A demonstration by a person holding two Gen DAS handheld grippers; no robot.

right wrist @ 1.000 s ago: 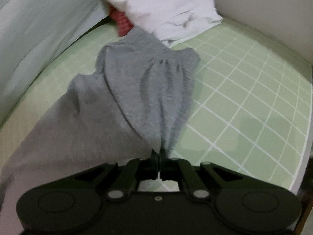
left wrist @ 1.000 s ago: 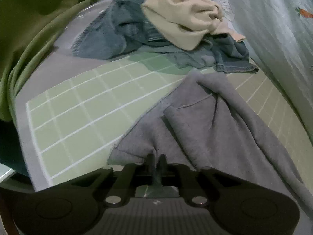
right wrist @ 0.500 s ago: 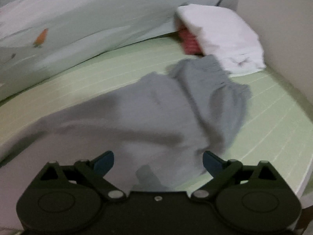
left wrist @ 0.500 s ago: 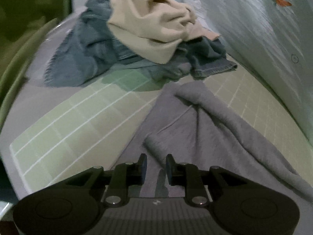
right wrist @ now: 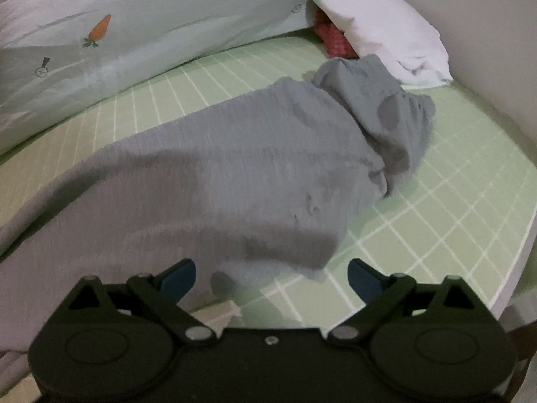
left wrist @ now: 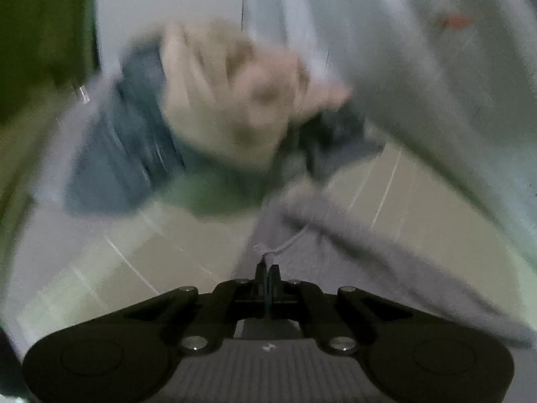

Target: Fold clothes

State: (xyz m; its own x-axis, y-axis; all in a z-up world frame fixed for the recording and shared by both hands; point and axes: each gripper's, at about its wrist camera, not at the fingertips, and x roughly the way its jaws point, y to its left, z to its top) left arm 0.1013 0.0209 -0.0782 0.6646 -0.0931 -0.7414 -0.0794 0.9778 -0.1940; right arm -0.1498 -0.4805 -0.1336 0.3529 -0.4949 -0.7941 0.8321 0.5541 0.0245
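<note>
A grey garment (right wrist: pixel 235 174) lies stretched across the green checked bed sheet (right wrist: pixel 453 201), one end bunched near the pillows. My right gripper (right wrist: pixel 272 273) is open and empty, just above the garment's near edge. In the blurred left wrist view the same grey garment (left wrist: pixel 352 252) runs from the fingers off to the right. My left gripper (left wrist: pixel 267 270) is shut on the garment's edge, by a thin drawstring (left wrist: pixel 285 245).
A pile of blue denim (left wrist: pixel 124 147) and beige cloth (left wrist: pixel 228 100) sits beyond the left gripper. A pale quilt with a carrot print (right wrist: pixel 100 30) lines the far side. A white pillow (right wrist: pixel 379 30) and red cloth (right wrist: pixel 332 37) lie at the bed's head.
My right gripper let go of the grey garment, opened and pulled back. My left gripper opened, moved forward, then shut on the garment's edge and is moving fast.
</note>
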